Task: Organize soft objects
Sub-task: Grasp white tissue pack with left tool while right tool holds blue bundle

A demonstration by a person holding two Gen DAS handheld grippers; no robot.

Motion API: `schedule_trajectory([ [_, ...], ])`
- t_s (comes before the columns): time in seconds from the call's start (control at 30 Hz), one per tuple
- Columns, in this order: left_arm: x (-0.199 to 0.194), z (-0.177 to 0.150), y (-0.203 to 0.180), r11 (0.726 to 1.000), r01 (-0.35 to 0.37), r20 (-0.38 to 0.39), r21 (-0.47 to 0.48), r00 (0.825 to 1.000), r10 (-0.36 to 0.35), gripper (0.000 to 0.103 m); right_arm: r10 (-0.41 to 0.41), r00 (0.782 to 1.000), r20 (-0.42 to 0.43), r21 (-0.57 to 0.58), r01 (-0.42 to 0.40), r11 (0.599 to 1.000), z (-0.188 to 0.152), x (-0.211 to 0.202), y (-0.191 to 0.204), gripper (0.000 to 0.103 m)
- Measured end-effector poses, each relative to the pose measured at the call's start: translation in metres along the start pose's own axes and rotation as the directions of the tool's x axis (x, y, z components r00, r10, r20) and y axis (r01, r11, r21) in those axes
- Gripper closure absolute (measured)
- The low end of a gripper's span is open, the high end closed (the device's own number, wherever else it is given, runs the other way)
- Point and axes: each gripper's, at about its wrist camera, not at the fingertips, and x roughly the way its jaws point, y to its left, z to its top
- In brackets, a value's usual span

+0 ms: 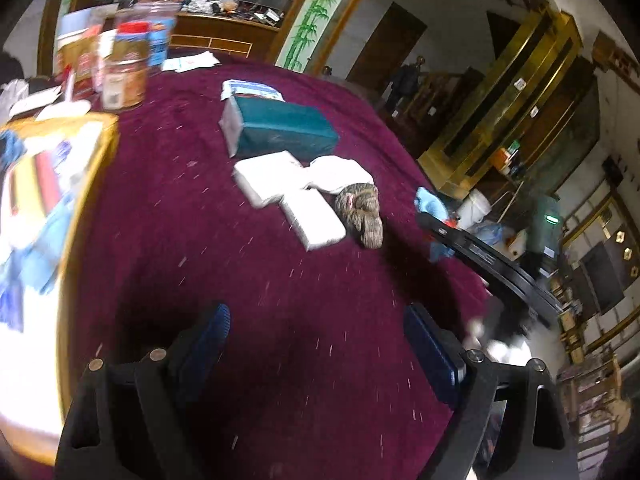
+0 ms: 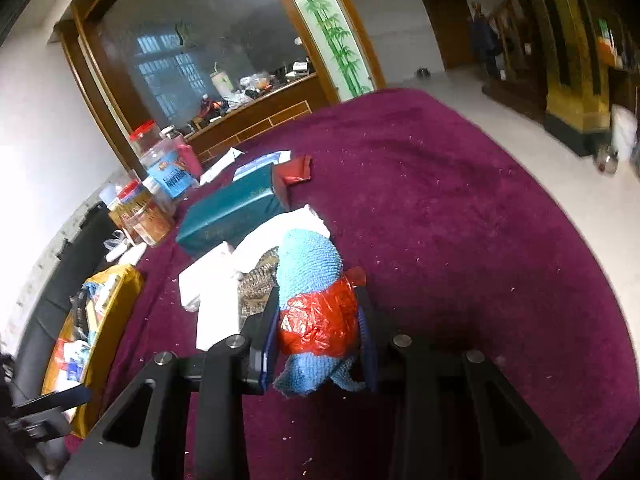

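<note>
**Right jaws clamped on the blue towel, left jaws apart**

Your right gripper [image 2: 320, 332] is clamped on a rolled blue towel [image 2: 308, 264] with a red plastic wrap [image 2: 320, 324] around it, held just above the maroon tablecloth [image 2: 460, 240]. Your left gripper [image 1: 316, 344] hovers low over the cloth, jaws wide apart with nothing between them, pointing toward the white packs [image 1: 276, 176], the yarn skein [image 1: 362, 210] and the teal box [image 1: 280, 124]. Jar labels [image 2: 172, 176] are too blurred to read.

Red-lidded plastic jars [image 2: 154, 184] (several, clustered) beside a yellow-rimmed box [image 2: 120, 292] on maroon cloth [image 2: 440, 220].
</note>
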Motion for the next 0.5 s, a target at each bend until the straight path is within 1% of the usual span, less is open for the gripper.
schedule_trajectory([
  [0.07, 0.021, 0.012, -0.007, 0.999, -0.030, -0.002, 0.019, 1.000, 0.030, 0.014, -0.002, 1.000, 0.016, -0.011, 0.002, 1.000, 0.000, -0.003, 0.001, 0.070],
  [0.1, 0.033, 0.018, -0.009, 0.998, -0.052, 0.000, 0.024, 0.999, 0.052, 0.016, 0.002, 1.000, 0.009, -0.012, -0.002, 1.000, 0.000, -0.002, 0.001, 0.070],
  [0.17, 0.056, 0.029, -0.011, 0.995, -0.094, -0.008, 0.033, 0.996, 0.094, 0.031, 0.014, 1.000, -0.004, -0.010, -0.014, 1.000, 0.000, 0.001, 0.001, 0.070],
  [0.2, 0.066, 0.033, -0.011, 0.994, -0.110, -0.016, 0.028, 0.994, 0.110, 0.033, 0.018, 1.000, -0.005, -0.008, -0.018, 1.000, 0.000, 0.002, 0.000, 0.070],
  [0.27, 0.084, 0.042, -0.009, 0.990, -0.141, -0.022, 0.005, 0.990, 0.141, 0.034, 0.036, 0.999, -0.007, 0.001, -0.036, 0.999, 0.001, 0.002, -0.002, 0.069],
  [0.33, 0.096, 0.047, -0.010, 0.985, -0.174, -0.013, 0.000, 0.985, 0.174, 0.034, 0.046, 0.999, -0.012, 0.009, -0.046, 0.999, 0.002, 0.002, -0.003, 0.069],
  [0.4, 0.105, 0.052, -0.012, 0.983, -0.184, -0.002, -0.008, 0.983, 0.184, 0.034, 0.059, 0.998, -0.014, 0.015, -0.058, 0.998, 0.002, 0.002, -0.005, 0.069],
  [0.5, 0.120, 0.054, -0.018, 0.975, -0.222, -0.003, 0.021, 0.975, 0.222, 0.034, 0.065, 0.998, -0.019, 0.017, -0.065, 0.998, 0.001, 0.003, -0.005, 0.069],
])
